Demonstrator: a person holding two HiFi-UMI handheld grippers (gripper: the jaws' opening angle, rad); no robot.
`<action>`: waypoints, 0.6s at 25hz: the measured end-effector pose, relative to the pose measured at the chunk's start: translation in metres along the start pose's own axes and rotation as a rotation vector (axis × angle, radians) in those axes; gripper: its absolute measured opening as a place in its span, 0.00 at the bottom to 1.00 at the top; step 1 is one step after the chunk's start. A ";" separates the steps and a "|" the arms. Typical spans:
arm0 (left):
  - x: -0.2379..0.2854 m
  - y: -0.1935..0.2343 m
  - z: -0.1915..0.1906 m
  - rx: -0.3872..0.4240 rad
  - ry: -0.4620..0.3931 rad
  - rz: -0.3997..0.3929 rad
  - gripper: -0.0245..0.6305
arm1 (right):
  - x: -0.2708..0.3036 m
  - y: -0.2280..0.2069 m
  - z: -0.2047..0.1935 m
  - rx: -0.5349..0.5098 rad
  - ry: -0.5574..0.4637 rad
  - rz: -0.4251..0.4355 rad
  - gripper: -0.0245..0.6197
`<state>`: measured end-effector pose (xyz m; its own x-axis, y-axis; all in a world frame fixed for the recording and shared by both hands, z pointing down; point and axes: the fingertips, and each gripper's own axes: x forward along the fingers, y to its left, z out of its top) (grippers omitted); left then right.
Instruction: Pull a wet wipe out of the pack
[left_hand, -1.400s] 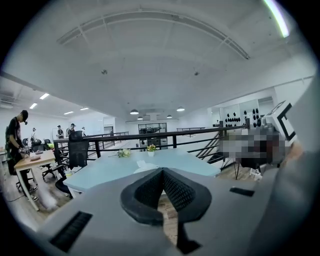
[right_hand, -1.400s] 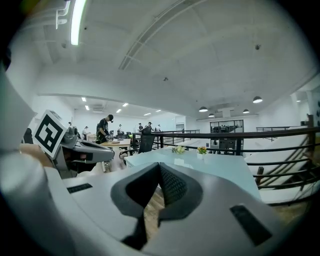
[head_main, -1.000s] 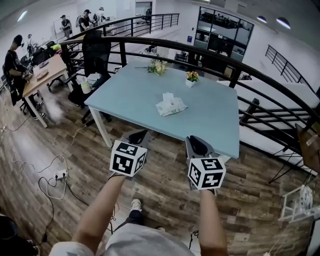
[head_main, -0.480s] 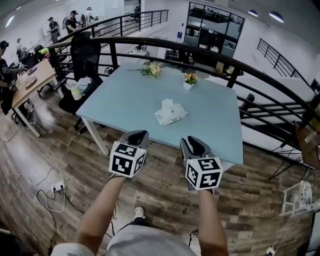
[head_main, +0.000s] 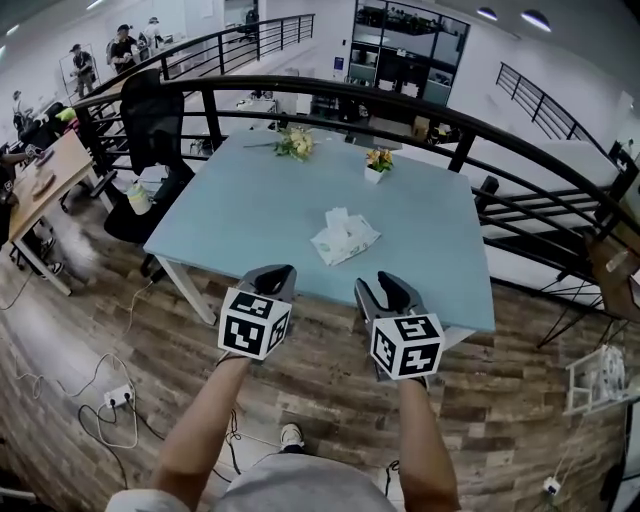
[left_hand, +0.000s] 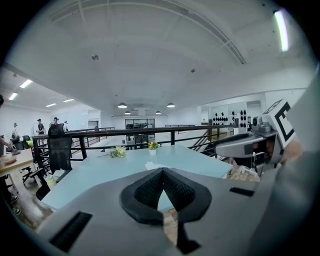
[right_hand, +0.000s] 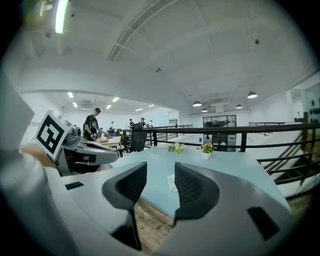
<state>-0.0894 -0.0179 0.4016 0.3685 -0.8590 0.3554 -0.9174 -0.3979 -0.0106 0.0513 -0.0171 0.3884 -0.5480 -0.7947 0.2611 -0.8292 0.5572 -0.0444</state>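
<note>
Pale-blue bench in the head view carries the wipe pack mid-top, with a flower pot and black railing beyond (left gripper and right gripper hang short of its near edge). Left gripper view: fingers clenched, empty. Right gripper view: fingers opening, empty, pack ahead.

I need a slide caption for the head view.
Before the table with the wipe pack: left gripper shut, right gripper with jaws opening, both empty.

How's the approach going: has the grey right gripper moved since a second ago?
Yes. The grey right gripper, jaws opening and empty, moved forward, nearer the white wet-wipe pack on the pale blue table.
</note>
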 end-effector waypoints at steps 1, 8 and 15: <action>0.002 0.004 0.000 0.000 -0.001 -0.006 0.03 | 0.003 0.001 0.001 0.003 0.001 -0.008 0.28; 0.011 0.026 -0.001 -0.002 0.000 -0.049 0.03 | 0.022 0.007 0.004 0.019 0.016 -0.059 0.39; 0.020 0.042 -0.002 0.001 0.002 -0.072 0.03 | 0.040 0.009 0.005 0.030 0.024 -0.092 0.47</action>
<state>-0.1204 -0.0515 0.4099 0.4334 -0.8275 0.3570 -0.8883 -0.4590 0.0145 0.0215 -0.0456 0.3932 -0.4670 -0.8358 0.2887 -0.8790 0.4744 -0.0484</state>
